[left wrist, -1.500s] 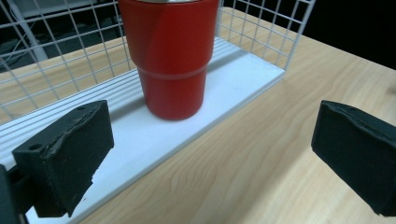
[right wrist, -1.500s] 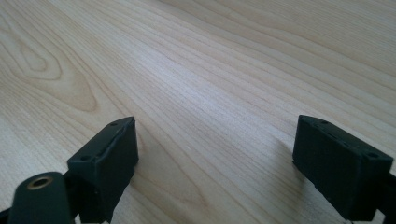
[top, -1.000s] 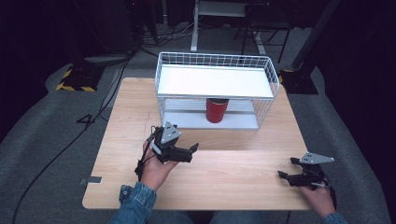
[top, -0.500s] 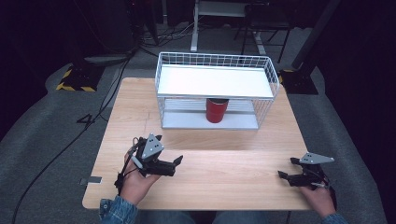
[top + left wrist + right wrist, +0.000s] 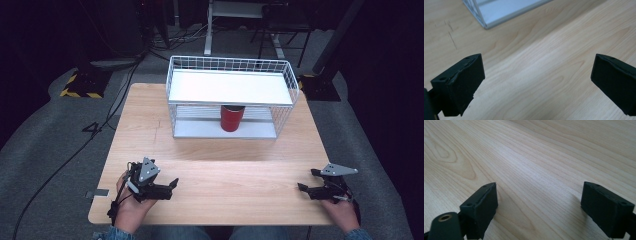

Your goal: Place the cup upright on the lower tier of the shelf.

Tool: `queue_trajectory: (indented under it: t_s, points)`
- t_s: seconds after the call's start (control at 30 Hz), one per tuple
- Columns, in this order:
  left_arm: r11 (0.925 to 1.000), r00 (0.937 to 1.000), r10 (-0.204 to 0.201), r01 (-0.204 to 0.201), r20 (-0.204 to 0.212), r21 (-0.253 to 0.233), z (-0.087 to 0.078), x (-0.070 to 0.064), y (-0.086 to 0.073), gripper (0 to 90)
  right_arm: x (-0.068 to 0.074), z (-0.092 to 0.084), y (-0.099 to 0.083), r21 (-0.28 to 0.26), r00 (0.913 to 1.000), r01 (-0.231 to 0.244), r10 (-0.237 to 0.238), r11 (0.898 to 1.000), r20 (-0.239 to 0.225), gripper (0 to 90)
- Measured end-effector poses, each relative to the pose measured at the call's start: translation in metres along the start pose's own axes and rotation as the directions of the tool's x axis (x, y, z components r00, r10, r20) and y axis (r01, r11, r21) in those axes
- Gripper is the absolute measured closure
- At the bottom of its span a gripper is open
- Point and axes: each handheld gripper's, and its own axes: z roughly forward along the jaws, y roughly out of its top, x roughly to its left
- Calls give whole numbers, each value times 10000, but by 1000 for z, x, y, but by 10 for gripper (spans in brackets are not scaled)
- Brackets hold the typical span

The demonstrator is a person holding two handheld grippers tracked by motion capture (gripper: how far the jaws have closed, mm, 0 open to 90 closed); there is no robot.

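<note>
**Two open tools low over a wooden table, red can in a wire rack beyond**

The left tool (image 5: pixel 172 183) sat near the front left corner of the table (image 5: pixel 225 160), held in the person's left hand (image 5: pixel 131 202). Its two black jaws stood wide apart with nothing between them. In the left gripper view the left tool (image 5: pixel 534 82) showed bare pale wood in the gap, and a corner of the rack's white base lay ahead at the top of the frame. A grey three-cornered plate (image 5: pixel 148 170) rode on top of this tool, and a black cable trailed from it toward the table's front edge.

The right tool (image 5: pixel 303 180) sat near the front right corner, well apart from the left one, held in the right hand (image 5: pixel 340 210). Its jaws pointed toward the middle of the table and also stood wide apart, gripping nothing. In the right gripper view the right tool (image 5: pixel 539 202) hung close over the wood grain. A grey plate (image 5: pixel 338 169) topped it too.

Toward the far side of the table stood a white wire rack (image 5: pixel 232 70) with a flat white upper shelf. Under that shelf, on the lower level, a red can (image 5: pixel 231 118) stood upright near the middle, well away from both tools.

Around the table lay grey floor, with cables and a yellow-and-black striped mat (image 5: pixel 80 87) at the far left.
</note>
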Motion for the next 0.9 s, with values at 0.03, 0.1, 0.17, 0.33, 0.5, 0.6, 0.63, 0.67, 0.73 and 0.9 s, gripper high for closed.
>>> queue_trajectory:
  t_s: [0.03,0.1,0.17,0.33,0.5,0.6,0.63,0.67,0.73,0.9]
  points:
    - [9998,10000,20,-20,3,197,2,2,-4,0,0,0,0,2,10000,-1,1,10000,-3,141]
    - [9992,10000,-10,12,-49,399,3,3,-8,0,0,0,0,0,10000,-1,1,10000,-1,141]
    - [9973,9999,-128,126,20,729,6,6,-13,0,0,0,0,2,10000,0,0,10000,-1,141]
    - [9878,9987,-453,412,244,1499,13,10,-23,0,0,0,0,1,10000,-1,1,10000,-2,141]
    - [9751,9987,-438,372,255,2185,19,10,-29,0,0,0,0,-1,10000,0,0,10000,0,141]
    - [9691,9989,-400,324,258,2444,22,9,-30,0,0,0,0,-1,10000,0,0,10000,0,141]
    - [9688,9991,-358,294,217,2463,23,8,-31,0,0,0,0,0,10000,-2,2,10000,-2,141]
    - [9693,9995,-233,172,222,2455,23,7,-31,0,0,0,0,0,10000,-1,1,10000,-1,141]
    - [9700,9995,-231,168,228,2424,23,8,-32,0,0,0,0,1,10000,0,0,10000,-1,141]
    - [9806,9996,-235,202,146,1948,25,9,-35,0,0,0,0,7,10000,4,-4,10000,-2,140]
